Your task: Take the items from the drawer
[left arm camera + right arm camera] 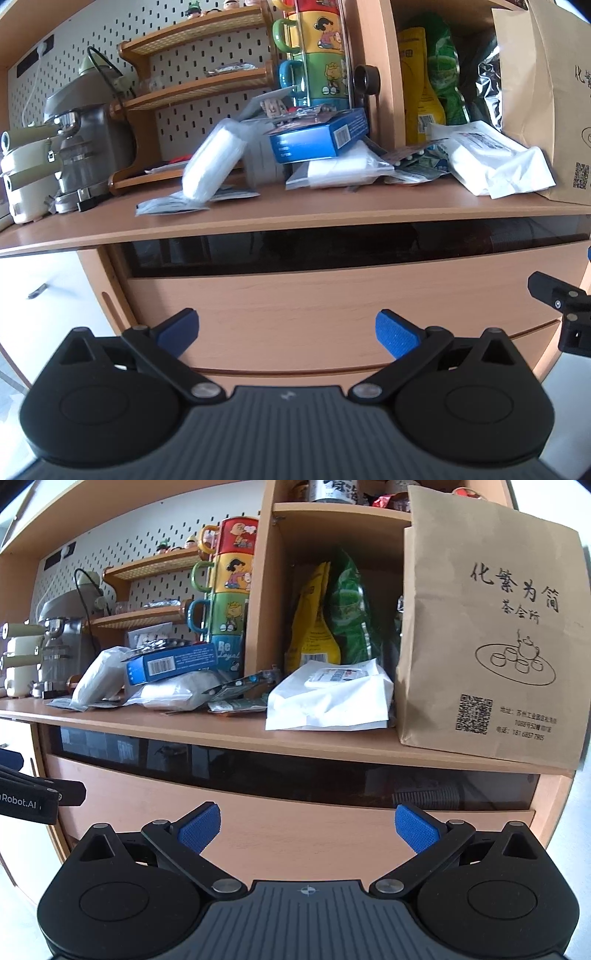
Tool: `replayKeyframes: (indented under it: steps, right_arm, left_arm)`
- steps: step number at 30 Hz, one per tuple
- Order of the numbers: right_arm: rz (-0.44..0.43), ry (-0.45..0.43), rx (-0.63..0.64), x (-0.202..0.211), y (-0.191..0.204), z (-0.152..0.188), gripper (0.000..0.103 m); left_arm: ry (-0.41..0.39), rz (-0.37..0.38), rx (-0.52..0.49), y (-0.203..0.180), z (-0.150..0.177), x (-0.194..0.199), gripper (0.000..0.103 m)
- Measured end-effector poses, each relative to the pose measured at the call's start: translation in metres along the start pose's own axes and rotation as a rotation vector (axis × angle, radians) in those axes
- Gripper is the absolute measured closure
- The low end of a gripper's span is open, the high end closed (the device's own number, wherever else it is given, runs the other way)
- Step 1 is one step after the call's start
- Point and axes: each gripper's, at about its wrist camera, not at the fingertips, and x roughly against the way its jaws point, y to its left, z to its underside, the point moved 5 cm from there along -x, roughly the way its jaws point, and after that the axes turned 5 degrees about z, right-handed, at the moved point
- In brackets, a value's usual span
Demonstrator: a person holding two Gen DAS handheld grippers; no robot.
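Below the shelf [258, 734], the drawer [295, 775] shows dark, unclear contents.

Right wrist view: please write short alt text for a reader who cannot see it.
The open, empty right hand-held gripper faces a wooden drawer front below a cluttered shelf. On the shelf are a brown paper bag, a white packet, a blue box and stacked cartoon mugs. Part of the left hand-held gripper shows at the left edge.
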Motion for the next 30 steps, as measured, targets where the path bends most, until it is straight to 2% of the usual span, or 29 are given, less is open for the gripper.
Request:
replayKeyframes:
  steps: [15,30]
  right_arm:
    - [-0.031,0.004,0.007,-0.007,0.007,0.005,0.000]
    - [-0.055,0.018,0.048,-0.030,0.008,0.005,0.000]
  left_arm:
    - [-0.018,0.011,0.043,0.006,-0.002,-0.006,0.000]
    - [-0.007,0.023,0.035,0.002,-0.004,-0.023,0.000]
